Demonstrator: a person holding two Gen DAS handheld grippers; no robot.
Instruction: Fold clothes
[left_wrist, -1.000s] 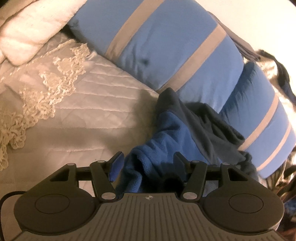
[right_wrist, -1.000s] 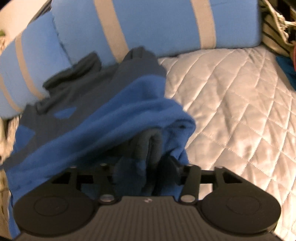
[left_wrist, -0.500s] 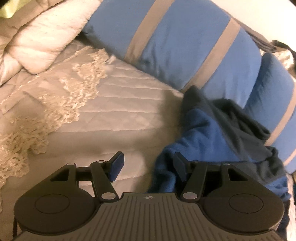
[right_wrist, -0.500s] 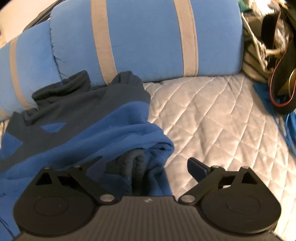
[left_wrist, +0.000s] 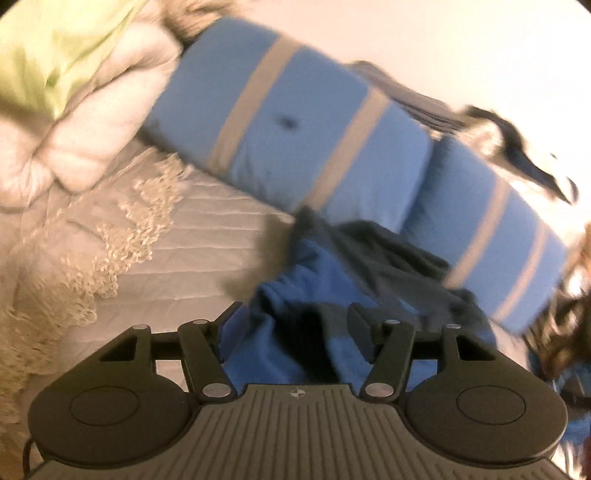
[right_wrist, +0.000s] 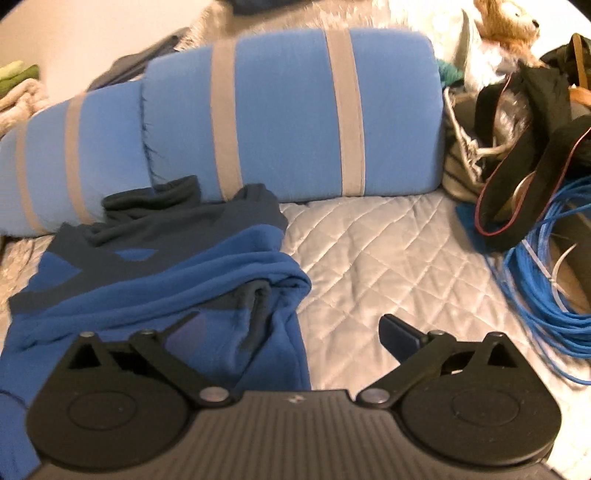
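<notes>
A blue and dark navy fleece sweatshirt (left_wrist: 325, 266) lies crumpled on the quilted bedspread (left_wrist: 192, 251), against the striped bolsters. In the blurred left wrist view my left gripper (left_wrist: 294, 317) hovers over its near blue edge, half open; cloth shows in the gap, but the pads do not press on it. In the right wrist view the sweatshirt (right_wrist: 166, 266) lies folded to the left. My right gripper (right_wrist: 290, 325) is still opening, its jaws very wide. Its left finger is over the folded edge and its right finger over bare quilt, gripping nothing.
Two blue bolsters with beige stripes (right_wrist: 288, 110) line the back of the bed. A white pillow (left_wrist: 92, 147) and lace trim (left_wrist: 110, 236) lie to the left. On the right are black bag straps (right_wrist: 524, 155), a coil of blue cable (right_wrist: 546, 266) and a plush toy (right_wrist: 506, 18).
My right gripper let go of the folded sweatshirt edge, spread its jaws wide and drew back and up. My left gripper swung off the garment, then back over its edge, and rose.
</notes>
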